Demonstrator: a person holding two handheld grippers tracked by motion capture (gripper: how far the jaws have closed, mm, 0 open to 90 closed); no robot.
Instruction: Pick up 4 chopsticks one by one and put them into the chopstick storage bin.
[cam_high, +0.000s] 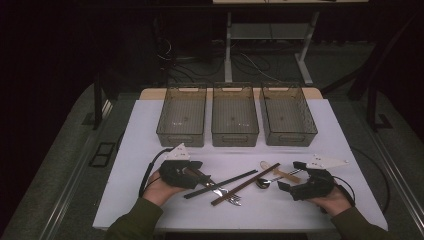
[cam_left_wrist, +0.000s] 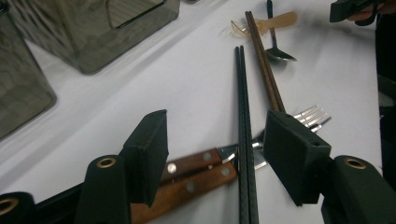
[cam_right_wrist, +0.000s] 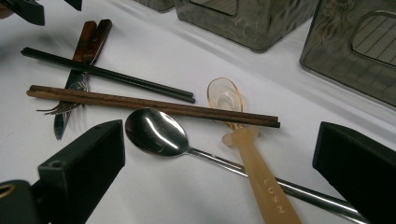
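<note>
High view: your left gripper (cam_high: 196, 172) sits over the wooden-handled knife and fork (cam_high: 220, 192), just left of the black chopsticks (cam_high: 222, 183). Your right gripper (cam_high: 290, 175) hangs right of those chopsticks, past the brown chopsticks (cam_high: 246, 184) and the steel spoon (cam_high: 270, 180), jaws spread, nothing in them. Three grey bins (cam_high: 235, 116) stand in a row beyond the black chopsticks on the white table (cam_high: 150, 200).

Left gripper view: your left jaws stand apart, pinching nothing. The black chopsticks (cam_left_wrist: 243, 126) run up between the pads, closer to the right pad, not touched. The knife and fork's wooden handles (cam_left_wrist: 191, 175) lie under the black chopsticks, crossing them; fork tines (cam_left_wrist: 312, 115) poke out to their right. The brown chopsticks (cam_left_wrist: 264, 65) lie just right of the black ones, angled. Your right gripper (cam_left_wrist: 350, 9) is far beyond them.

Right gripper view: your right jaws are wide apart, empty. The steel spoon (cam_right_wrist: 159, 133) lies between them, bowl just below the brown chopsticks (cam_right_wrist: 149, 106), which sit just below the black chopsticks (cam_right_wrist: 107, 74). The translucent amber spoon (cam_right_wrist: 243, 140) passes under the brown chopsticks.
</note>
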